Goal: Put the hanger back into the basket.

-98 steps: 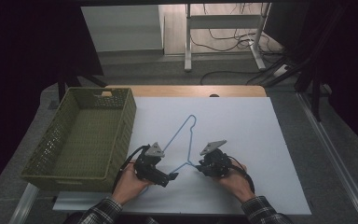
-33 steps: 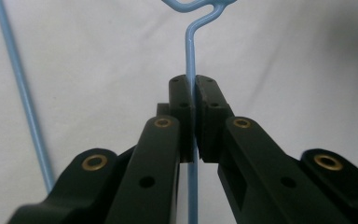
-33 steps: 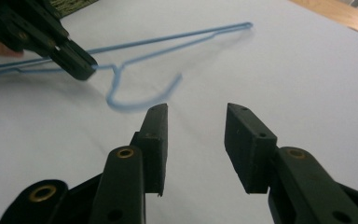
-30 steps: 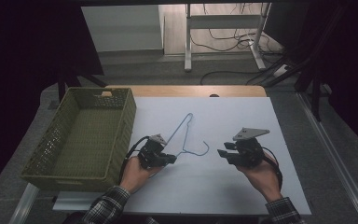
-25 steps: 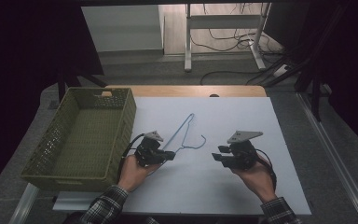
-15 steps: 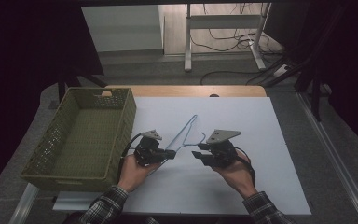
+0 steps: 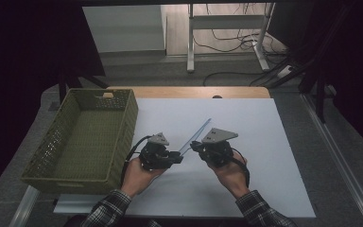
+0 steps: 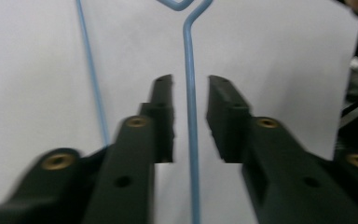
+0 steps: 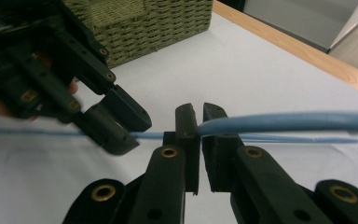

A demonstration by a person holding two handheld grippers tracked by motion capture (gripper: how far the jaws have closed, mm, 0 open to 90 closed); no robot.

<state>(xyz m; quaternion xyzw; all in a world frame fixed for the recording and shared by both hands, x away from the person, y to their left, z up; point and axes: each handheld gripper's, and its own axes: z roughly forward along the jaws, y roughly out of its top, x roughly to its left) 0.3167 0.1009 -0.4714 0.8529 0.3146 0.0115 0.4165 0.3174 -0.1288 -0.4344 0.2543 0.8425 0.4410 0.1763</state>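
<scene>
A dim room with a grey floor surrounds a wooden desk (image 7: pixel 189 91) covered by a white sheet (image 7: pixel 246 142). At the sheet's left edge stands an empty olive-green woven basket (image 7: pixel 87 137).

Near the middle of the sheet, two hands each hold a black two-jaw tool, and a thin light-blue wire clothes hanger (image 7: pixel 196 135) runs between them, slanting towards the far right.

The left tool (image 7: pixel 177 158) sits just right of the basket. Its jaws have just been opening and now stand narrowly apart on either side of a straight wire of the hanger (image 8: pixel 189 116), with clear gaps on both sides and no pad pressing on it.

The right tool (image 7: pixel 196 146) sits just right of the left one, almost meeting it. Its jaws have just closed and pinch the hanger's wire (image 9: pixel 279 122) between the tips.
</scene>
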